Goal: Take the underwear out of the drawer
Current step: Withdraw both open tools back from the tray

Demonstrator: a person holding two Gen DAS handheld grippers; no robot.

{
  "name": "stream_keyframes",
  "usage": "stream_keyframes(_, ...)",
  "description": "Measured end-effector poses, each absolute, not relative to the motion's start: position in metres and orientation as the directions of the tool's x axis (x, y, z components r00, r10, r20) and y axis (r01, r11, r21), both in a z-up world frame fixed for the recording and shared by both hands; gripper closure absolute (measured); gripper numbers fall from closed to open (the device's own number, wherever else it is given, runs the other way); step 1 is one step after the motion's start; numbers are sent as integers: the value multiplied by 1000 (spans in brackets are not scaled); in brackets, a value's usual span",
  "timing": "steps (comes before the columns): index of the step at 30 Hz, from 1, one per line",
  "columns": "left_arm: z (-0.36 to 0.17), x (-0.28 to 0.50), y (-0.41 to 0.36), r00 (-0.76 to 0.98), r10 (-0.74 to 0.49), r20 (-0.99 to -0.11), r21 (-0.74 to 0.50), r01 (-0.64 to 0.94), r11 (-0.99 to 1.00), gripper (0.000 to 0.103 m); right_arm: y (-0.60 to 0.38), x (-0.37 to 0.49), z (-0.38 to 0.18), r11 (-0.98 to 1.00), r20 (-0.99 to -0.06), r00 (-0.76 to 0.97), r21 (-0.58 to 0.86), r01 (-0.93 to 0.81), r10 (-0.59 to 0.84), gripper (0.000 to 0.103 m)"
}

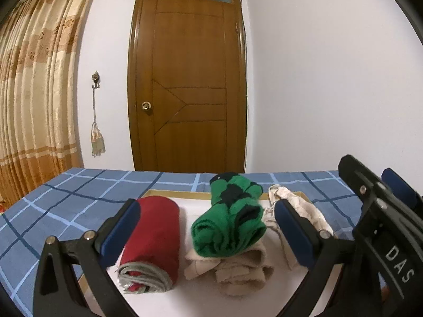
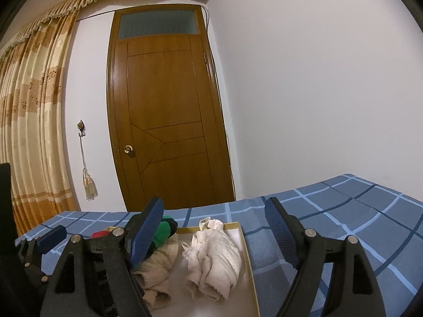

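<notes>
My left gripper has its fingers spread wide with nothing between the pads; the red roll and green roll lie beyond them in the lower centre of the frame. My right gripper also has its fingers spread, pinching nothing; the white roll lies beyond the gap, lower centre.

Location of the underwear: all pieces sit in the drawer, a shallow white-floored tray with a light wood rim, resting on the bed with its blue checked sheet. The green roll rests on a beige piece. The white roll lies to the right, just beside the right rim.

Handling, as I judge it:
- Light, soft, easily compressed fabric; not fragile.
- Rolled pieces may unroll or trail loose ends when lifted.
- The green roll may slide off the beige piece if disturbed.

Recommended grip:
- Close across the thick middle of a roll, not on a loose edge.
- For the white roll, keep the right finger clear of the rim.

Legible writing: "DAS" in white on the black body of my right gripper, lower right of the left view. No other labels are readable.
</notes>
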State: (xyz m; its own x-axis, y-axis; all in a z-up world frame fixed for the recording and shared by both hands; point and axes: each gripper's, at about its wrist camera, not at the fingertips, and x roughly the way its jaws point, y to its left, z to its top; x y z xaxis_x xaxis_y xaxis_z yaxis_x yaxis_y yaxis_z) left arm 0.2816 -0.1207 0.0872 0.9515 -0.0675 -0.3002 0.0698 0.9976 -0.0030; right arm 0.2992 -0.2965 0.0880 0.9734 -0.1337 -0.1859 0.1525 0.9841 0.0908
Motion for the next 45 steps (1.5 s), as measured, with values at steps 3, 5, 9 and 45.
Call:
stream_keyframes(3, 87, 275, -119, 952, -65, -298, 7, 70, 998, 0, -294, 297, 88, 984, -202, 970, 92, 154, -133, 22)
stream_keyframes(5, 87, 270, -121, 952, -76, -296, 23, 87, 996, 0, -293, 295, 87, 984, -211, 969, 96, 153, -130, 22)
stream_keyframes(9, 87, 260, -120, 951, -64, -302, 47, 82, 996, 1, -287, 287, 87, 984, -225, 965, 90, 155, -131, 22)
stream_keyframes(45, 78, 183, -73, 935, -61, -350, 78, 94, 993, 0, -271, 199, 86, 984, -222, 971, 135, 120, -88, 22)
